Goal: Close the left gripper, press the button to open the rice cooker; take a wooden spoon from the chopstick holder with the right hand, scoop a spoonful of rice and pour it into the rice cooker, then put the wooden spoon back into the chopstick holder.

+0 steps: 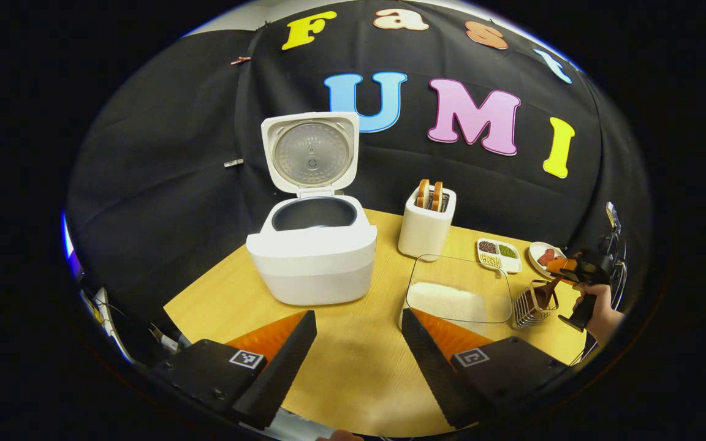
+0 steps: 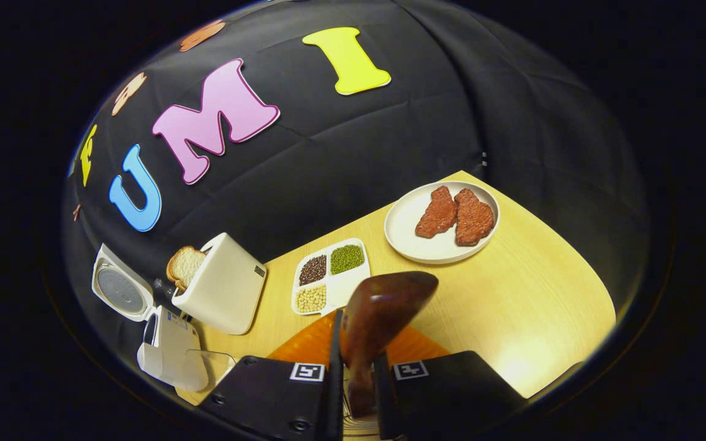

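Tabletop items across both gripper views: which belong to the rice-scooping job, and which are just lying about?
Part of the job:
- rice cooker, lid up
- wooden spoon, clamped in the right gripper
- chopstick holder
- glass dish of rice
- left gripper, jaws apart

Just lying about:
- toaster with bread
- divided tray of beans
- plate of meat

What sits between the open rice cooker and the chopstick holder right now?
In the left gripper view, the clear tray of rice lies between the rice cooker and the chopstick holder, with the toaster set farther back.
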Motion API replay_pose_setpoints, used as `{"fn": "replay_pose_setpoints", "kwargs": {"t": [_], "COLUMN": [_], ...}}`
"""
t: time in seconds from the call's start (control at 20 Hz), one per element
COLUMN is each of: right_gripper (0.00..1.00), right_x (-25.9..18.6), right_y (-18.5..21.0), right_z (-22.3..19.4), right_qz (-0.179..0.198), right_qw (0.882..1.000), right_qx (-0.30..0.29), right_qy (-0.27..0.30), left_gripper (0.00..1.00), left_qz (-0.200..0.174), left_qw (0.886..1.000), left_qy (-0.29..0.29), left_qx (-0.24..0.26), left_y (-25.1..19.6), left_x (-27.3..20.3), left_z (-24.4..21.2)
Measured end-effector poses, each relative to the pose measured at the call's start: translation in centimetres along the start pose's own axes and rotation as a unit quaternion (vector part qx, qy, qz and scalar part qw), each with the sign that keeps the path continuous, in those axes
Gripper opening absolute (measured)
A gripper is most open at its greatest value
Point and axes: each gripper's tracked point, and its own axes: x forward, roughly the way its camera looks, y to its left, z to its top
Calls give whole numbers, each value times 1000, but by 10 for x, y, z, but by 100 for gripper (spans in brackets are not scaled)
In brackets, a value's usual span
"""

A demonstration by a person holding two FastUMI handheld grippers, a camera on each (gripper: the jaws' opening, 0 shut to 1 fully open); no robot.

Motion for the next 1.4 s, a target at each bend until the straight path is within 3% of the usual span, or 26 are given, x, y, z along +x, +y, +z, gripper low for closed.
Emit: {"fn": "replay_pose_setpoints", "kwargs": {"t": [0.25,0.45,0.8,0.85,0.9,1.2,1.4], "right_gripper": [19,16,16,12,16,16,16], "right_x": [-13,-38,-98,-104,-110,-113,-93], "right_y": [9,22,86,100,115,196,221], "right_z": [7,35,60,59,56,25,-10], "right_qz": [-9,-16,11,20,30,82,94], "right_qw": [999,998,993,992,991,984,974], "right_qx": [-42,-33,-69,-72,-76,-117,-174], "right_qy": [-15,-50,-99,-102,-104,-107,-110], "left_gripper": [97,96,97,98,97,96,96], "left_qz": [-3,-21,-41,-47,-53,-61,-69], "left_qw": [1000,1000,999,998,998,998,998], "left_qy": [-10,-10,-26,-28,-26,-18,-8], "left_qx": [-9,-10,5,4,3,-9,-9], "left_y": [15,27,63,66,70,101,112], "left_x": [-5,-7,-8,-10,-10,-15,-10], "left_z": [-2,-9,-18,-19,-22,-32,-41]}}
